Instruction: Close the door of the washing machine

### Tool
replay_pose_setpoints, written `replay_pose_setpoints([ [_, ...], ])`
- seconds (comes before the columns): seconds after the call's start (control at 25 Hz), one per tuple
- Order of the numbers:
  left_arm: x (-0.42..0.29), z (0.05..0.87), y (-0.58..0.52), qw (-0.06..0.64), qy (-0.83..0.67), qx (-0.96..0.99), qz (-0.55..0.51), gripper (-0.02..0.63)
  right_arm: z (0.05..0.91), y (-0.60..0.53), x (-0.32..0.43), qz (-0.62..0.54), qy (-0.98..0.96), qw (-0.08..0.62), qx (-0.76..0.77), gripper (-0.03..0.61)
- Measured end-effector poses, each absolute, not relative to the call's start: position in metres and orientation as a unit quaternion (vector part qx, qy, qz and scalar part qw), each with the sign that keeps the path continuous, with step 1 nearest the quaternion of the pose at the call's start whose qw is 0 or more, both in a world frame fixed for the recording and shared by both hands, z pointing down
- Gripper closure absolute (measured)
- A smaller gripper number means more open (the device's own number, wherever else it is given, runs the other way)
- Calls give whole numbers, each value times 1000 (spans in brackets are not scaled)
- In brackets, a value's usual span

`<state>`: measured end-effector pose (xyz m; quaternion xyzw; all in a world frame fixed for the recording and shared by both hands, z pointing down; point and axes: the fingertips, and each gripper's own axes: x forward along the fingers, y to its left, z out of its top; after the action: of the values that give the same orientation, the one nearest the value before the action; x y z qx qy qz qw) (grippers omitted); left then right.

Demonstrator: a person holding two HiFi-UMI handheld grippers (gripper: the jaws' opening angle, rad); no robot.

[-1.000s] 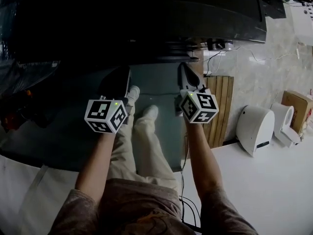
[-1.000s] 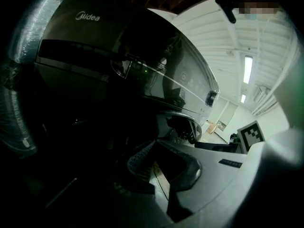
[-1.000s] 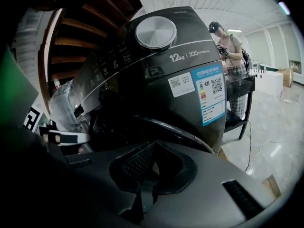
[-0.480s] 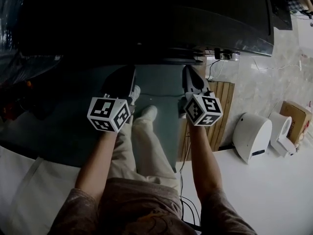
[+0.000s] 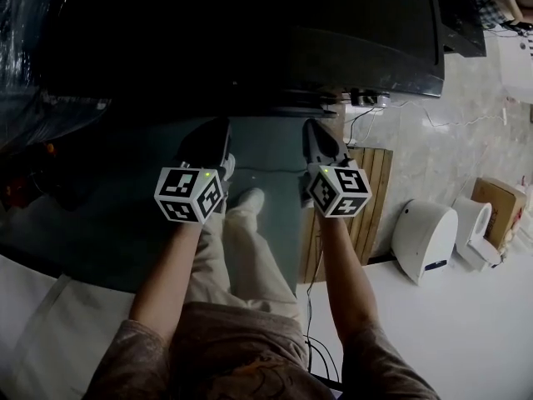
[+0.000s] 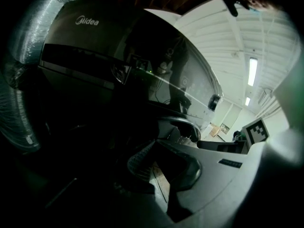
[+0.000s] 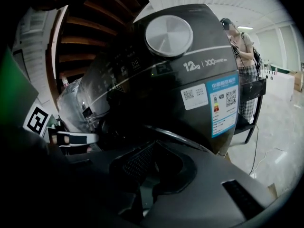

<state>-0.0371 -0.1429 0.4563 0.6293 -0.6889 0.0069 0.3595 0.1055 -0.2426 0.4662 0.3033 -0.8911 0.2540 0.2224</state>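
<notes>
Cannot pick out the door on the washing machine (image 5: 250, 40) from the head view: too dark across its front, and cut off by the top edge besides. Cannot follow the left tongs (image 5: 202, 138) or the right tongs (image 5: 319, 138) to their tips there, lost in the shadow just under the machine. In the left gripper view, only blackness below the machine's control strip. In the right gripper view, too small to read: the fine print on the blue-edged sticker (image 7: 222, 103) on the machine's front. Partly covered by the machine's right side: a person (image 7: 243, 56) beyond it.
</notes>
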Motion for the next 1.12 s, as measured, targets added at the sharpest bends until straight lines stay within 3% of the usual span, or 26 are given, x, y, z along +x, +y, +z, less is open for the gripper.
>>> replay_pose_setpoints([
  [0.56, -26, 323, -127, 322, -676, 662, -6, 612, 316, -218, 107, 234, -914, 156, 293, 586],
  [0.88, -22, 197, -121, 262, -665, 699, -18, 612, 207, -196, 122, 208, -919, 111, 315, 586],
  [1.12, -7, 147, -107, 232, -634, 738, -1, 612, 160, -171, 129, 190, -925, 89, 316, 586],
])
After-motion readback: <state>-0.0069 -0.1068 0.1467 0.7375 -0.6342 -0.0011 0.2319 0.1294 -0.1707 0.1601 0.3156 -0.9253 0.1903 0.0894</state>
